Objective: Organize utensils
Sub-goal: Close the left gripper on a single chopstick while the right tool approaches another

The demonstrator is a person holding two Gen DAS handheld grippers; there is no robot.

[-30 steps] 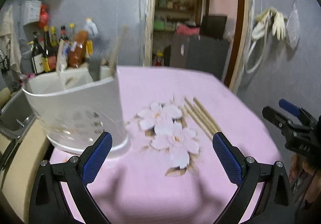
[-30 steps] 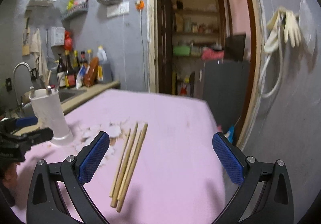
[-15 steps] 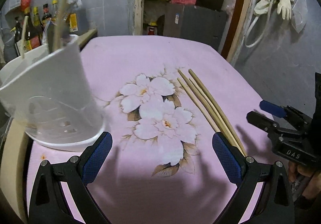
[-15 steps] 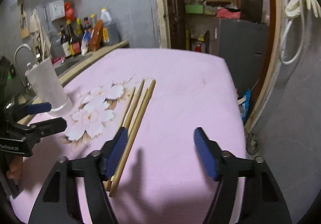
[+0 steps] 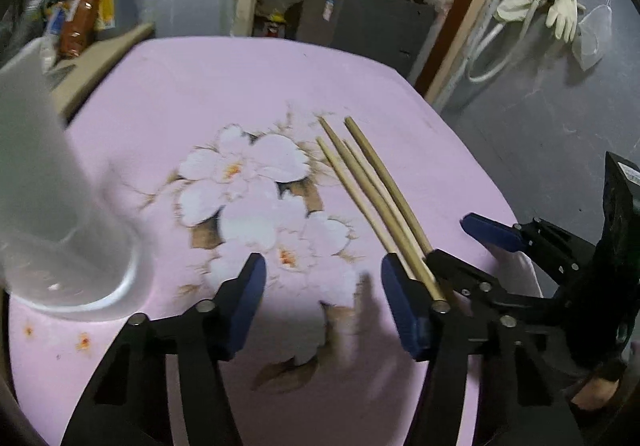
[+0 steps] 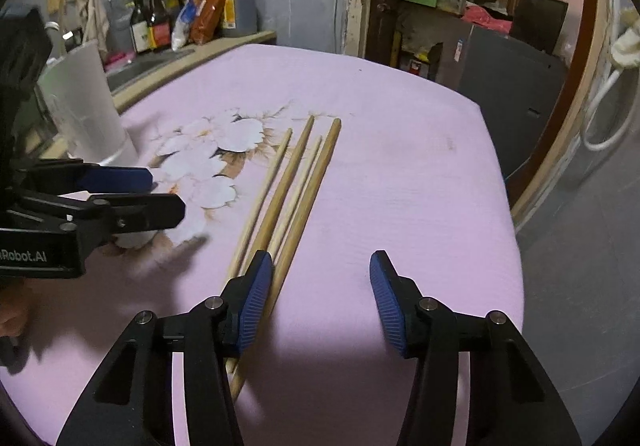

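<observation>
Chopsticks [image 6: 286, 194]: four, loose on pink surface [image 6: 400, 166], near white holder [image 6: 86, 106]. Right gripper [image 6: 320, 296] has dropped closer and narrowed since a second ago, jaws part-open, empty, left pad beside the sticks. Left gripper [image 5: 324, 302] likewise narrowed, empty. Pickup judged imminent.

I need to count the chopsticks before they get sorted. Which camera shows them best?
The right wrist view: all four chopsticks lie fanned and sharp, tips apart. The left wrist view shows the chopsticks bunched together, near ends hidden behind gripper fingers.
</observation>
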